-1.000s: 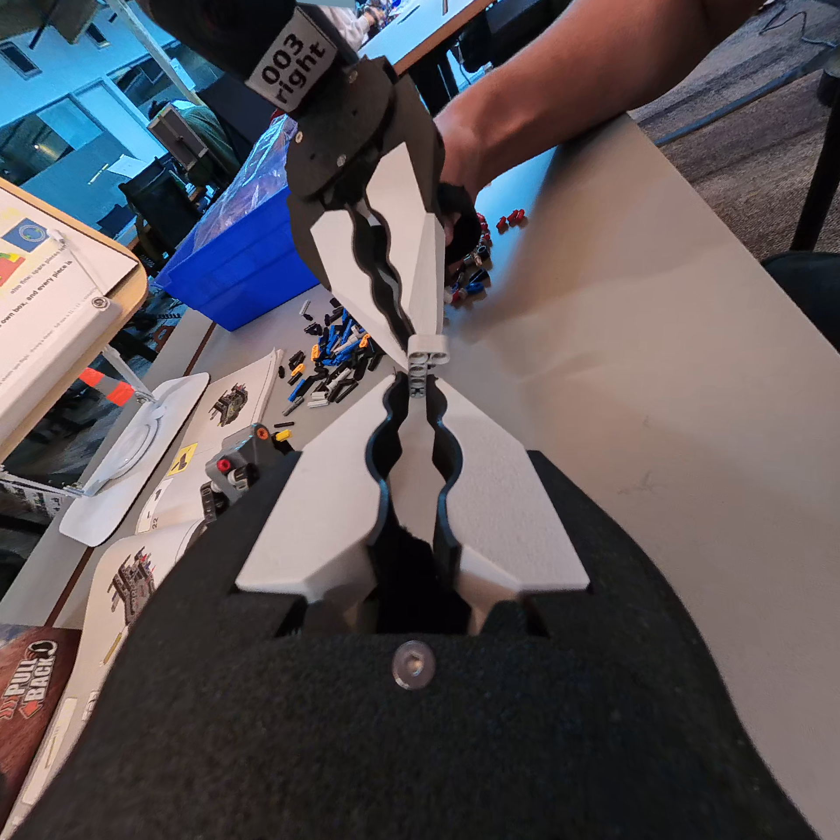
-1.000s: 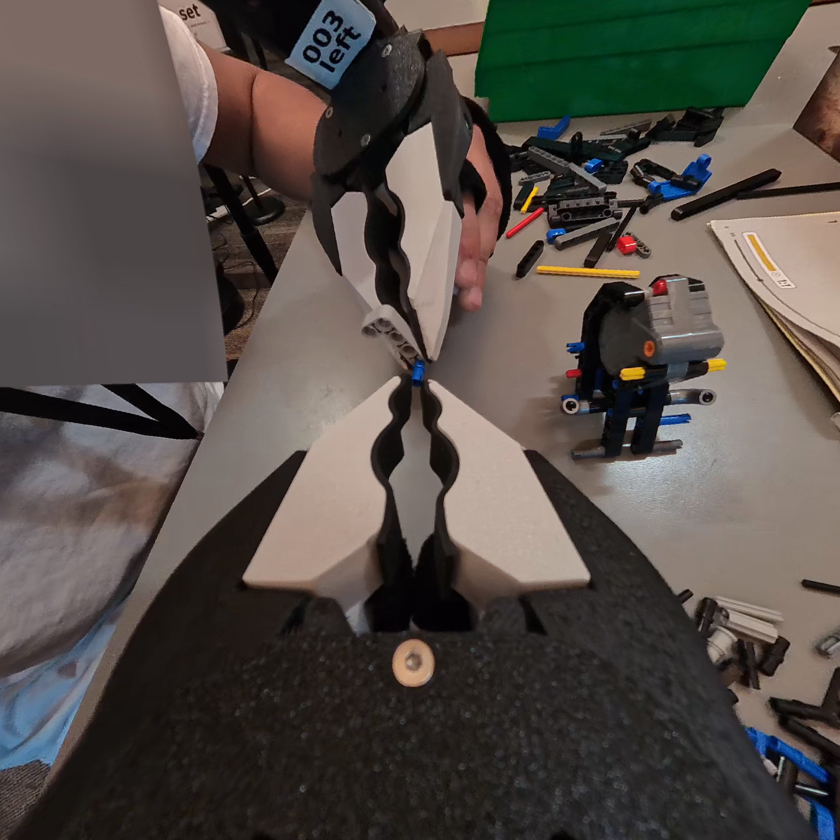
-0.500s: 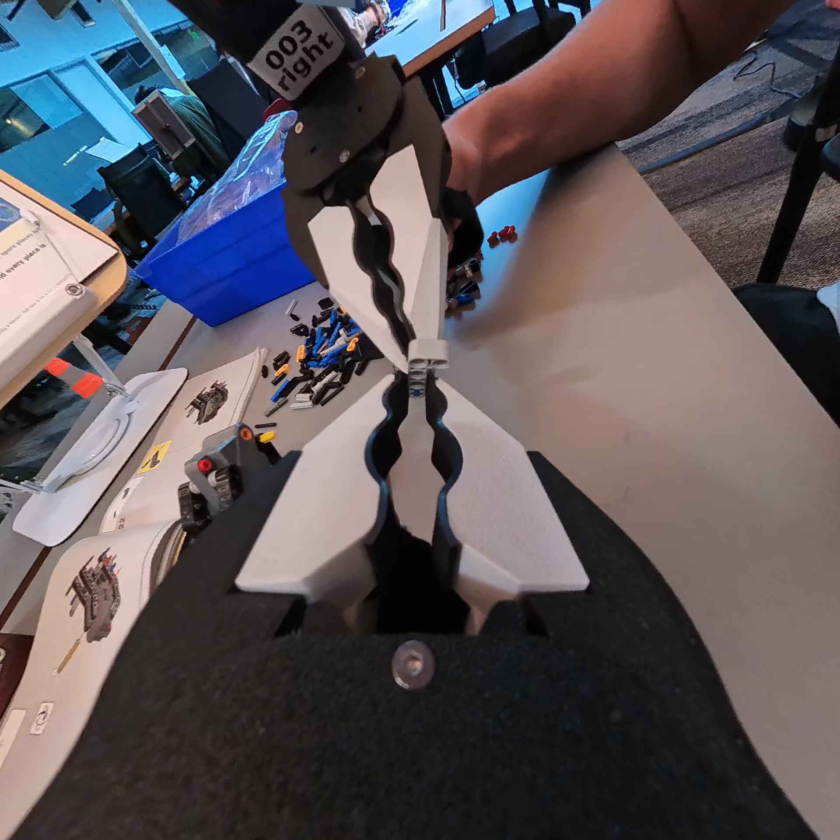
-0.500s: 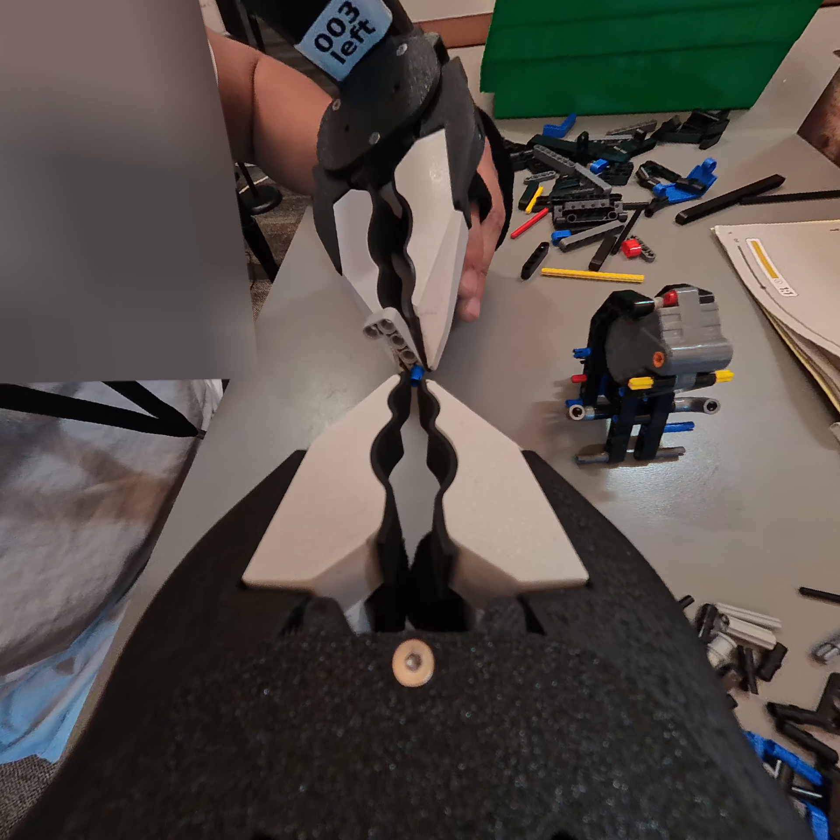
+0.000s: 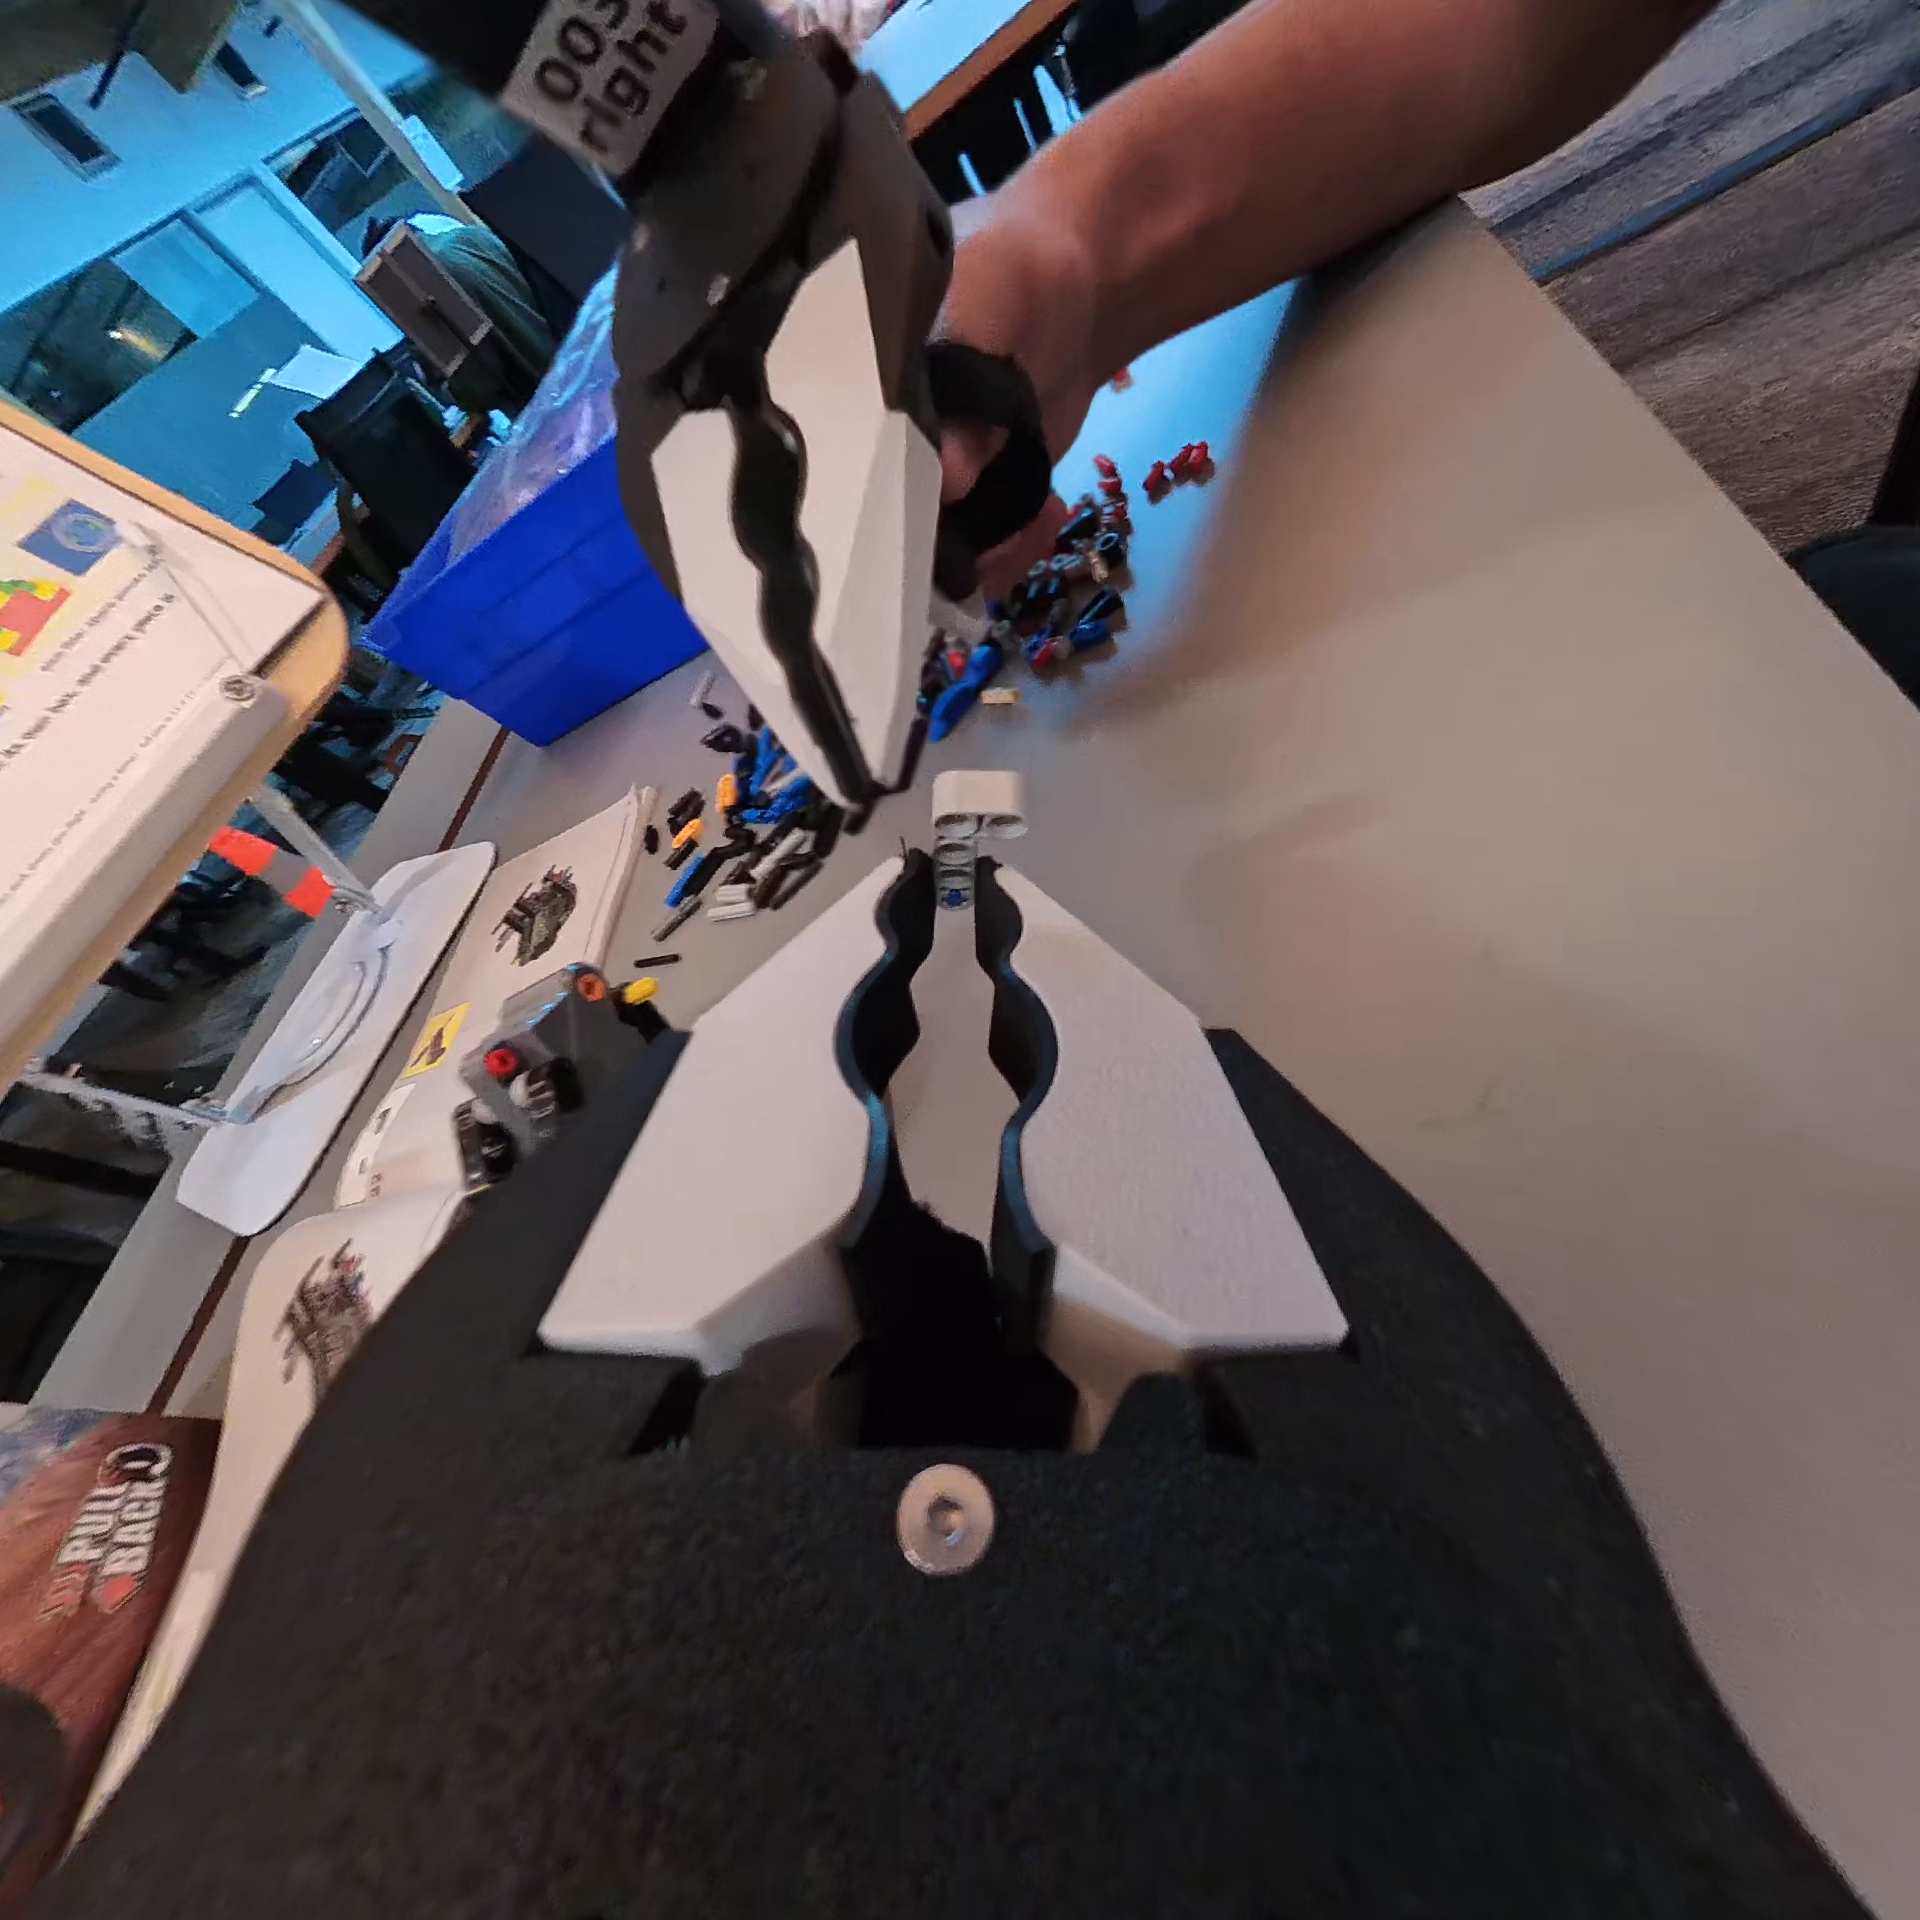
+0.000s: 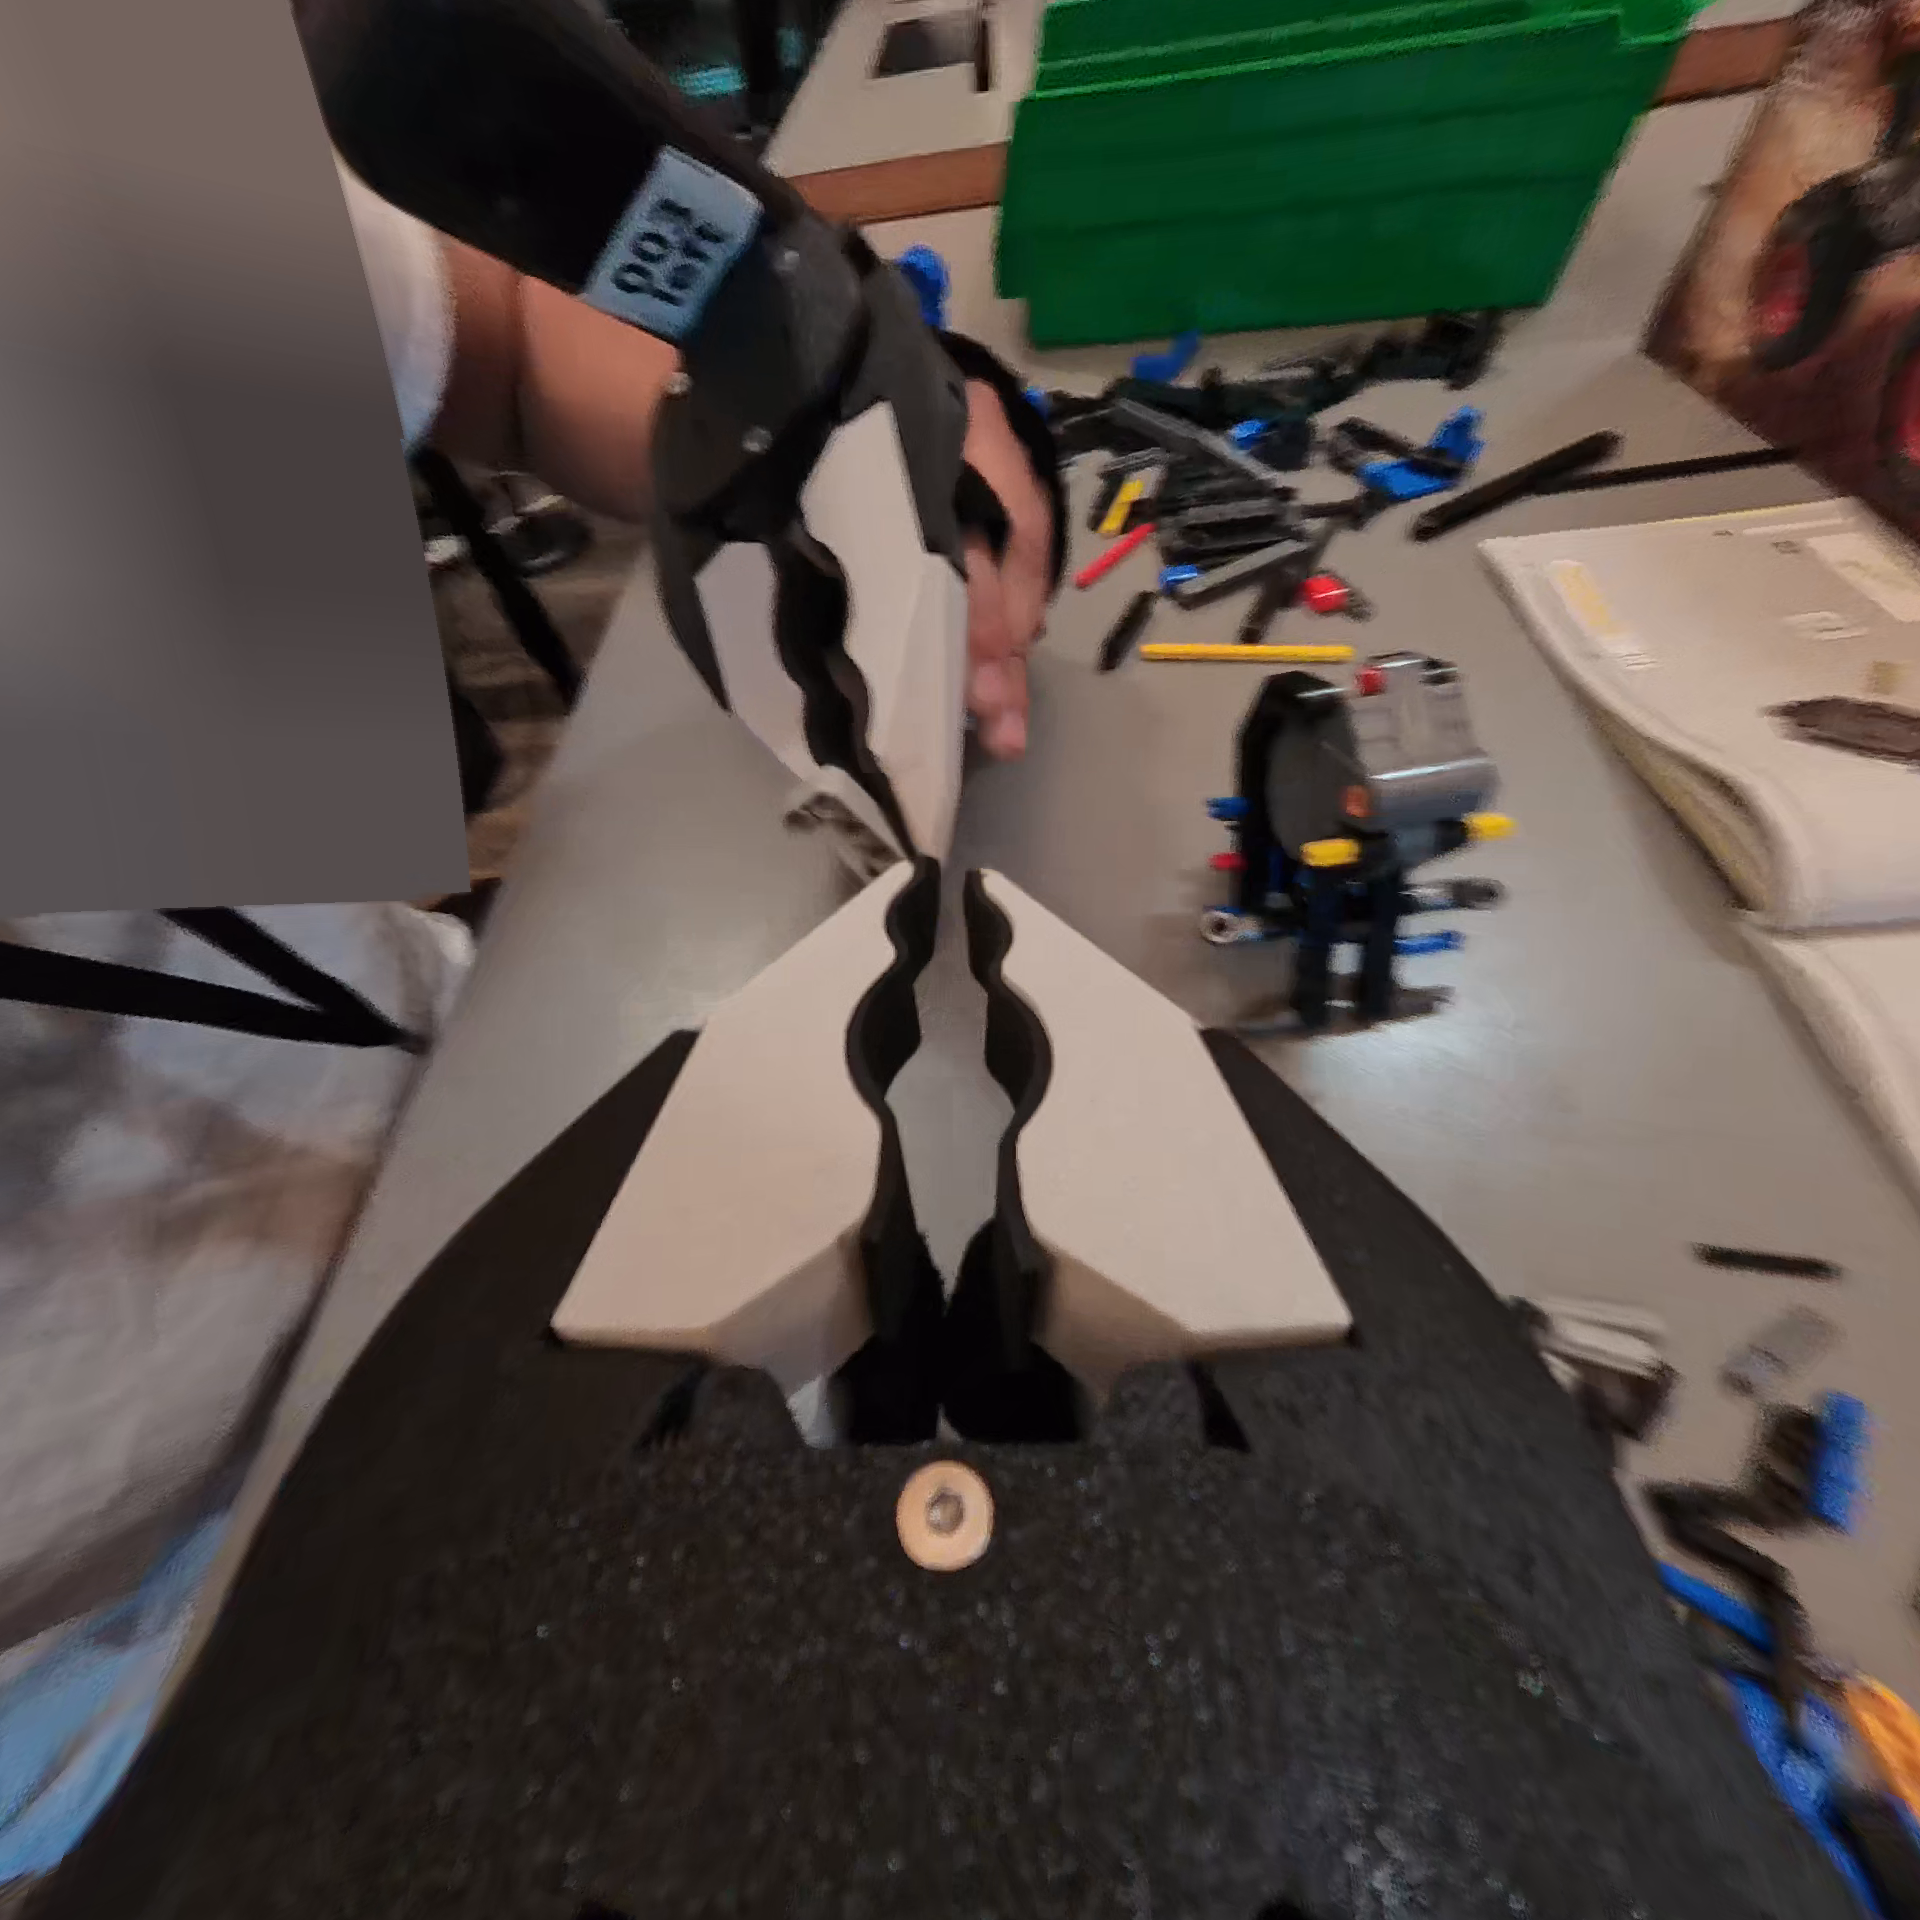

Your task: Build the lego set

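In the left wrist view my left gripper (image 5: 951,873) is shut on a light grey beam (image 5: 977,808) that stands upright from its tips. A small blue pin (image 5: 951,899) sits in the beam's lower hole. The right gripper (image 5: 868,800) hangs just left of the beam, apart from it, with its fingers together and empty. In the right wrist view my right gripper (image 6: 943,883) shows only a narrow gap with nothing in it. The left gripper (image 6: 920,847) points down at it, with the beam (image 6: 831,821) blurred beside its tip. The partly built grey and black model (image 6: 1351,810) stands on the table (image 6: 1143,1039).
Loose black, blue and yellow pieces (image 6: 1226,488) lie in front of a green bin (image 6: 1299,177). More pieces (image 5: 748,831) lie by a blue bin (image 5: 540,613). Open instruction booklets (image 6: 1714,675) lie right of the model. A brown box (image 6: 1818,260) stands at the far right. Only a small space, under 4 cm, lies between the two pairs of fingers.
My right gripper held the blue pin against the beam. It has let go and drawn away sideways, and the pin now stays in the beam. The left gripper still holds the beam.
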A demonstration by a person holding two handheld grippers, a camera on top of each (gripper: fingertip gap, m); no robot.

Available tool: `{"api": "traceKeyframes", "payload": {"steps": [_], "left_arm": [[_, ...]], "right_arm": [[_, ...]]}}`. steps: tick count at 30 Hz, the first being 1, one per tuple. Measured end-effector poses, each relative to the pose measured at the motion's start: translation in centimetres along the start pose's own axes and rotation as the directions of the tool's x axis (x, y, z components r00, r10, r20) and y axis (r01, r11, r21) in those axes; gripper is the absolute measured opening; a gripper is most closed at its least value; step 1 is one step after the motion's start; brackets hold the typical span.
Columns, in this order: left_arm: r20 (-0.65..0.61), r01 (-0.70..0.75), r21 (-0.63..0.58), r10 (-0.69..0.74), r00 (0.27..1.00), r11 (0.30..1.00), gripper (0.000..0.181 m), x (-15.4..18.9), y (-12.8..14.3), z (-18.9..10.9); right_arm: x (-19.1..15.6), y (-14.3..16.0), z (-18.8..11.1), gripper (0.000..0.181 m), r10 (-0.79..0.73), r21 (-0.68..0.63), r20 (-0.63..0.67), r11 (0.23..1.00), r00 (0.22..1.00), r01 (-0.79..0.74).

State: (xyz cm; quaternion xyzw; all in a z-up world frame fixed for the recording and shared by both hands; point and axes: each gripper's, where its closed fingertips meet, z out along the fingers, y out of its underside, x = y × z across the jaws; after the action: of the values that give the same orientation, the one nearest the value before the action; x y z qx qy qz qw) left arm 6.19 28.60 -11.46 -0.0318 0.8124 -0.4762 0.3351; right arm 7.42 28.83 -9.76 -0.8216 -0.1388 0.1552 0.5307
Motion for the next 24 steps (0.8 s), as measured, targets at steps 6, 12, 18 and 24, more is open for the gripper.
{"api": "traceKeyframes", "payload": {"steps": [6, 12, 18, 24], "left_arm": [[0.103, 0.024, -0.030, -0.021, 0.994, 0.999, 0.006, -2.1, 0.7, -0.5], [0.150, -0.034, -0.094, 0.048, 0.987, 0.995, 0.006, -2.4, 1.6, -0.3], [0.177, -0.015, -0.087, 0.030, 0.984, 0.996, 0.006, -3.2, 1.7, -0.7], [0.186, -0.007, -0.106, 0.027, 0.982, 0.994, 0.006, -3.4, 2.1, -0.6]], "right_arm": [[5.5, 1.5, -2.9, 0.012, -0.064, -0.060, -0.354, 0.997, 0.933, 0.045], [8.0, 3.2, -3.7, 0.013, -0.261, -0.239, -0.548, 0.959, 0.795, 0.150], [8.3, 3.6, -3.7, 0.015, -0.300, -0.275, -0.573, 0.947, 0.762, 0.165], [9.3, 3.0, -5.2, 0.016, -0.271, -0.249, -0.630, 0.958, 0.728, 0.141]]}}
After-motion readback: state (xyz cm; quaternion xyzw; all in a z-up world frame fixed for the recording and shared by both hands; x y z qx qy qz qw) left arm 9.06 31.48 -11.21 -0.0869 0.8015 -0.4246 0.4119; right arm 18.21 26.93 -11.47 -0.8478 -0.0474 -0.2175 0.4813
